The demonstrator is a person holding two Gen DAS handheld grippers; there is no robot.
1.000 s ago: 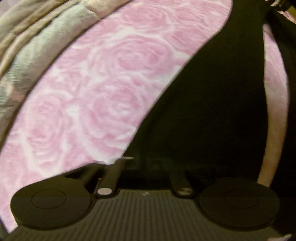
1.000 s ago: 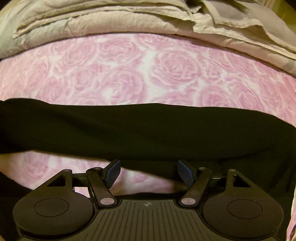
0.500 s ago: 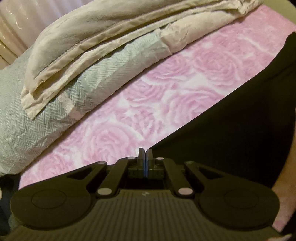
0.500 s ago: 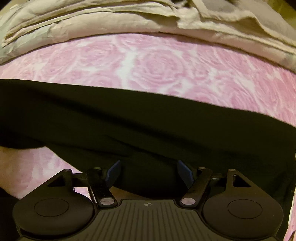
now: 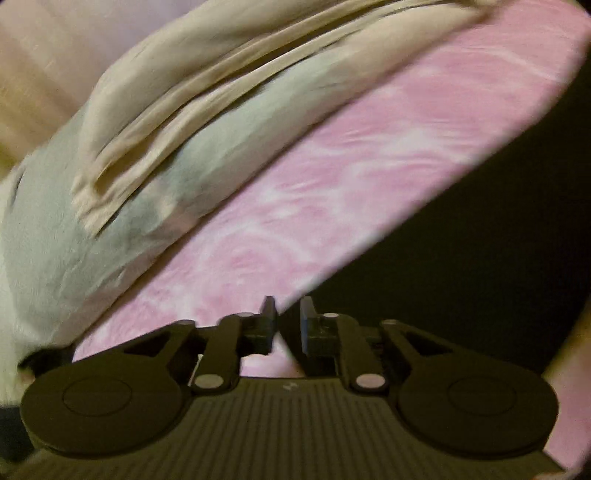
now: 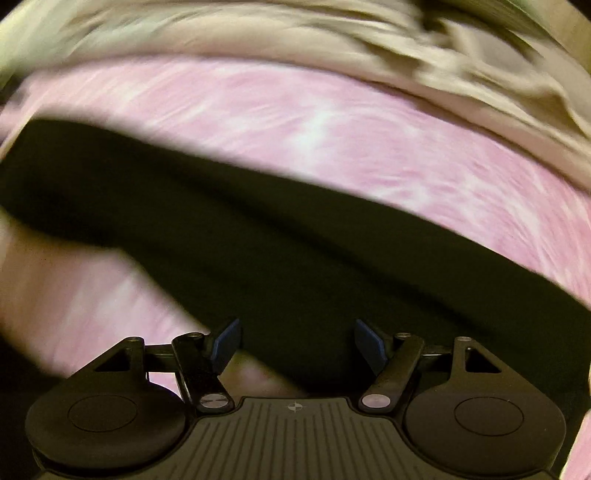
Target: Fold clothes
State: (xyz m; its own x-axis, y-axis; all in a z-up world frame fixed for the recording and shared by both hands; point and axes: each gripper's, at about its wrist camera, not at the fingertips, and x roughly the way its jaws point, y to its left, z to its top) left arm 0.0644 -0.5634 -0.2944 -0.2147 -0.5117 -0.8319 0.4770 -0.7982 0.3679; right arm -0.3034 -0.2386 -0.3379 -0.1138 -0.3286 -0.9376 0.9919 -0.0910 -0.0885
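Observation:
A black garment (image 6: 280,236) lies across a pink rose-print bed sheet (image 6: 332,122). In the right wrist view it spans the frame in a wide band and passes between my right gripper's (image 6: 297,341) open blue-padded fingers. In the left wrist view the garment (image 5: 480,229) fills the right side, its edge running to my left gripper (image 5: 288,317), whose fingers stand a small gap apart at that edge with nothing clearly pinched. Both views are motion-blurred.
Folded beige and grey-green bedding (image 5: 155,140) is piled along the far side of the bed, and shows in the right wrist view (image 6: 295,33) too. The pink sheet (image 5: 332,184) lies bare between the bedding and the garment.
My left gripper, shut half a second ago, has parted slightly. The right gripper has stayed open and shifted over the garment, which now sits tilted in its view.

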